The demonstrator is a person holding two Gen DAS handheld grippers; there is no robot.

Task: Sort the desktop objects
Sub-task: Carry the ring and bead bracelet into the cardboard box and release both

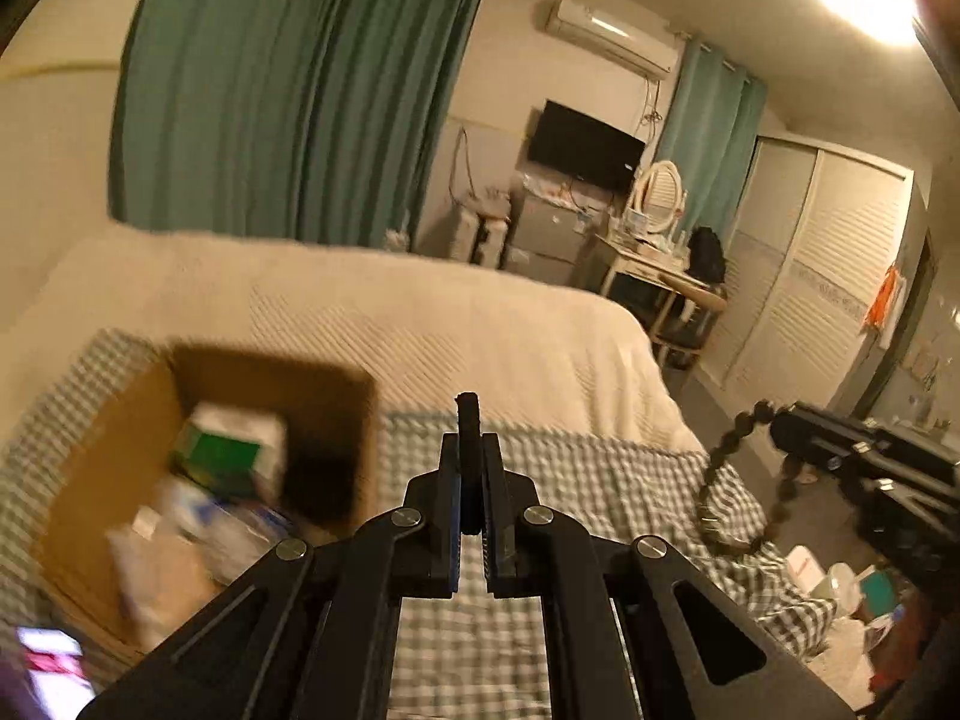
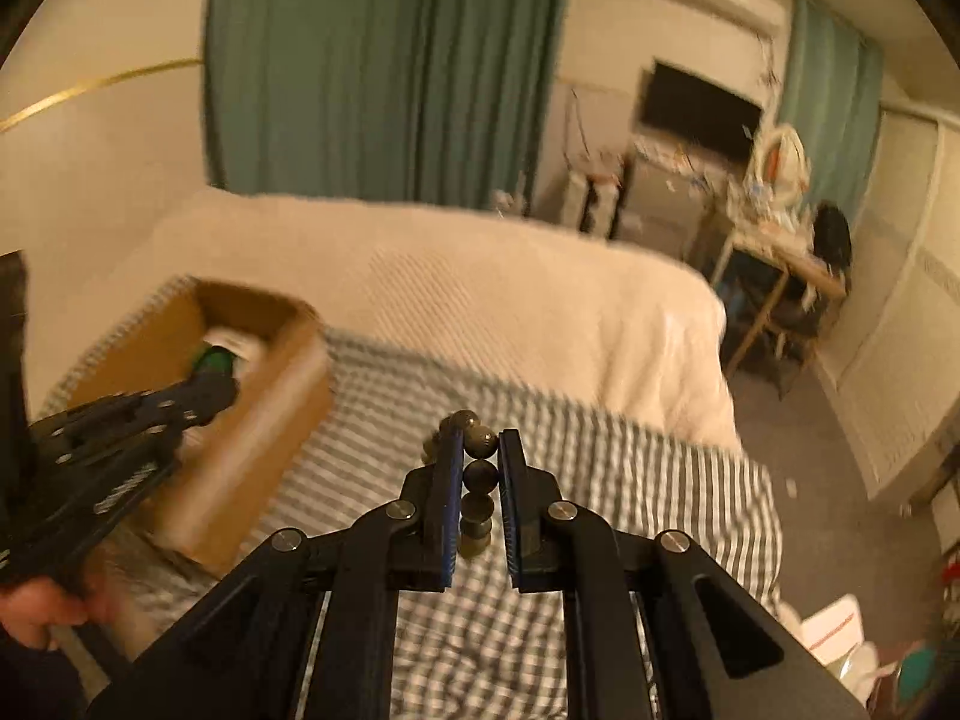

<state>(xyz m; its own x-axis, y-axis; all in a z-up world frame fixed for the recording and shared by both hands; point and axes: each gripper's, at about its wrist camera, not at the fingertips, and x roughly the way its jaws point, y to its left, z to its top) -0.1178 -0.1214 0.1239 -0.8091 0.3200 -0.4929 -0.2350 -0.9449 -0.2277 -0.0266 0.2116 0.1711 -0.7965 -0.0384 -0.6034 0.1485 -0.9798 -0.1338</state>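
My left gripper (image 1: pixel 471 441) is shut on a thin flat black piece (image 1: pixel 468 411) that sticks up past its tips, above the checked cloth (image 1: pixel 540 468) beside an open cardboard box (image 1: pixel 270 372). The box holds a green and white carton (image 1: pixel 231 450) and blurred white packets. My right gripper (image 2: pixel 480 441) is shut on a string of dark round beads (image 2: pixel 480 477). In the left wrist view the beads (image 1: pixel 714 480) hang in a loop below the right gripper (image 1: pixel 780 426). In the right wrist view the left gripper (image 2: pixel 210 390) hovers over the box (image 2: pixel 288 372).
The checked cloth (image 2: pixel 600 480) lies on a bed with a cream cover (image 1: pixel 420 324). Off its right edge, white tubs and clutter (image 1: pixel 840 588) sit on the floor. A dressing table (image 1: pixel 660 264), a wardrobe (image 1: pixel 828 276) and green curtains (image 1: pixel 288 90) stand behind. A hand (image 2: pixel 36 606) holds the left gripper.
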